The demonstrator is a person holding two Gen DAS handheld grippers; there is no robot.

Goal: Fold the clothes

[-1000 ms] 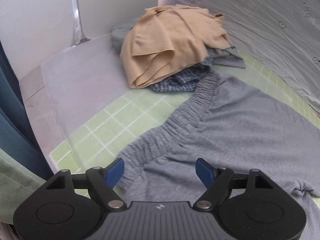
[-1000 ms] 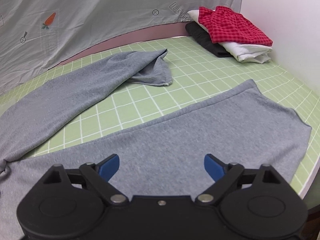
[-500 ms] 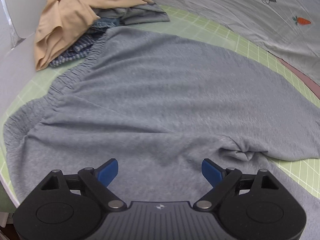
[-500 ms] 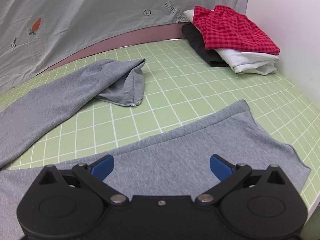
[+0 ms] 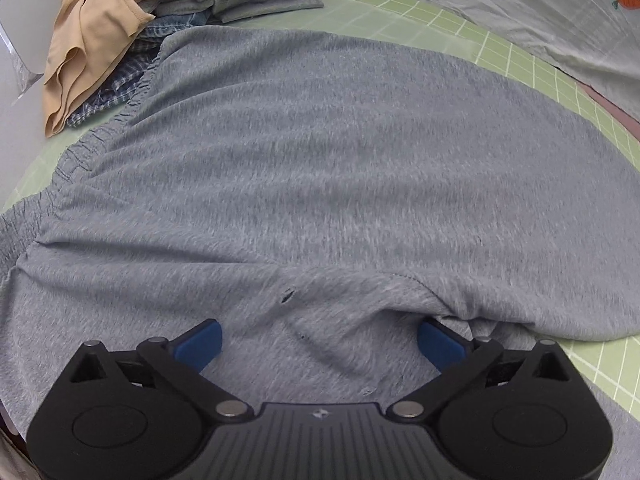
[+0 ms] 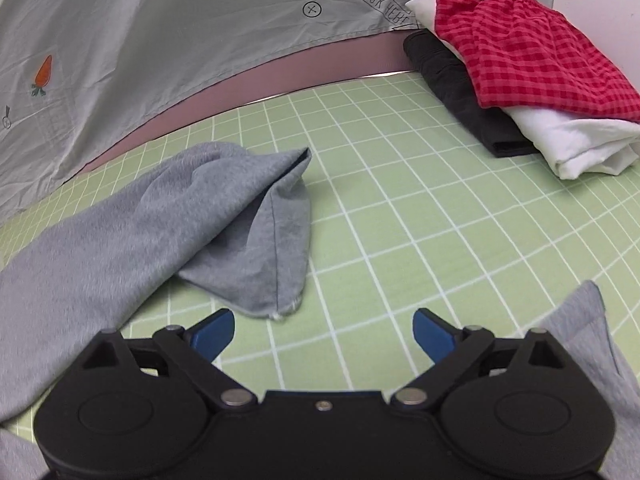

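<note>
On the green grid mat (image 5: 516, 60) under my left claw (image 5: 319, 342) lie the grey trousers (image 5: 320, 152), spread wide, waistband (image 5: 100, 140) gathered along the left edge. My left claw hangs released, blue fingers (image 5: 198, 342) well apart, right over the crotch, where the cloth bunches into a fold by the right finger (a small hole shows in the fabric just ahead of the left one). Only this view shows the heap (image 5: 132, 28) at the far left: a tan garment on top, blue checked cloth and more grey beneath it, touching the top of the waistband.

My right wrist view shows the other end. One trouser leg (image 6: 152, 216) runs in from the left, its cuff (image 6: 264, 256) turned under and lying just ahead of my right claw (image 6: 323, 330), which is also released, gripping nothing, fingers wide over bare mat (image 6: 440, 208). A corner of the second leg (image 6: 580, 344) shows at the lower right, beside the claw. Only here do I see the folded stack (image 6: 560, 92) at the far right corner: red check on top, white below it, black at the bottom. A grey sheet (image 6: 180, 28) printed with a carrot hangs along the back in both views.
</note>
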